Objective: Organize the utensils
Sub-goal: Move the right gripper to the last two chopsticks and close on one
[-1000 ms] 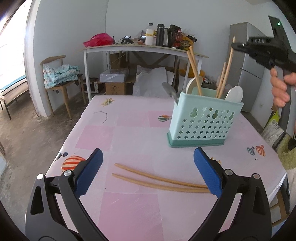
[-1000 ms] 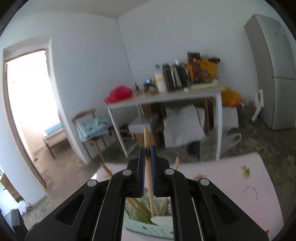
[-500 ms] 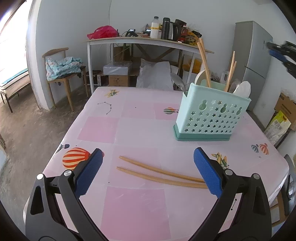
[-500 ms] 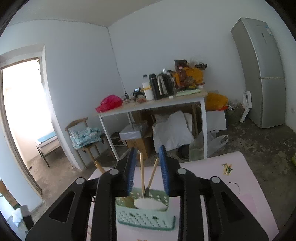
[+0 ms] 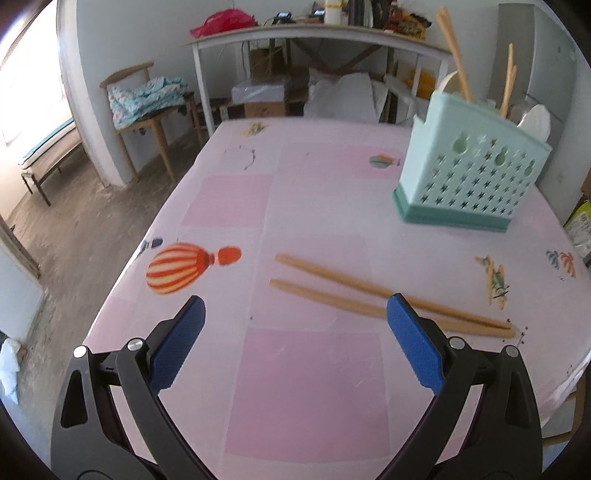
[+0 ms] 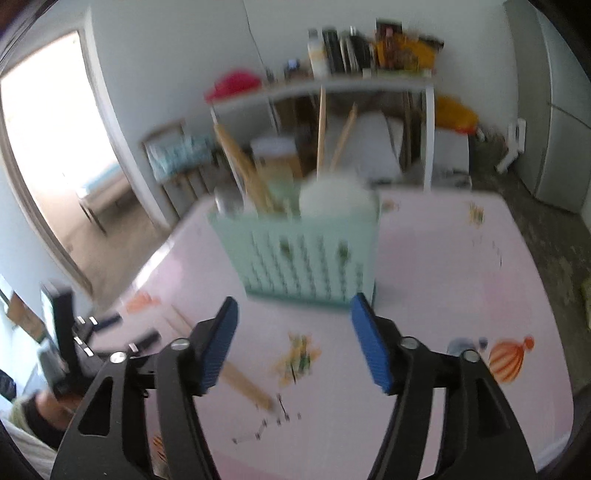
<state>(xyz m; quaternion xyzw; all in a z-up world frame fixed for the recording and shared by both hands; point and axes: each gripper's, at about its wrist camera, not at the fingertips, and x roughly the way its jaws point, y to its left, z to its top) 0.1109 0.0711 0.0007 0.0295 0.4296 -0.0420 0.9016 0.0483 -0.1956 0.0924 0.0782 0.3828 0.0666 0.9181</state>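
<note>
Two wooden chopsticks lie side by side on the pink tablecloth, just beyond my left gripper, which is open and empty above the cloth. A mint green utensil basket stands at the back right and holds several chopsticks and white spoons. In the blurred right wrist view the same basket stands ahead of my right gripper, whose jaws are opening with nothing between them. The lying chopsticks show low on the left there, partly behind the left finger.
A white side table with bottles and bags stands by the far wall, boxes under it. A wooden chair with a cloth stands at the left. The other gripper and a hand appear at the left edge of the right wrist view.
My right gripper let go of a chopstick that now stands in the basket, opened, drew back and sank towards the table. My left gripper tipped down and came closer to the lying chopsticks.
</note>
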